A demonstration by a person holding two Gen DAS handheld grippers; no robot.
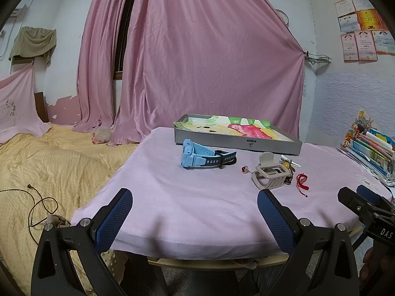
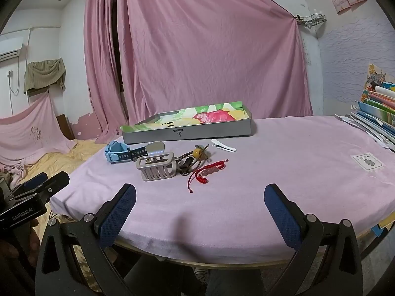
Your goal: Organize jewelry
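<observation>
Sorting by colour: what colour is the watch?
Light blue watch with a dark strap, clearest in the left wrist view.

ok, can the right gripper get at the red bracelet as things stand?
Probably yes. The right gripper is open over the table's near edge, and the red bracelet lies ahead of it on bare pink cloth. The beige hair claw sits to its left, apart.

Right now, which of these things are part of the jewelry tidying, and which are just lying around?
For the job: blue watch, beige hair claw, red bracelet, white hair clip, bead hair tie, grey tray.

Lying about: books, black cord, pink curtain.
</observation>
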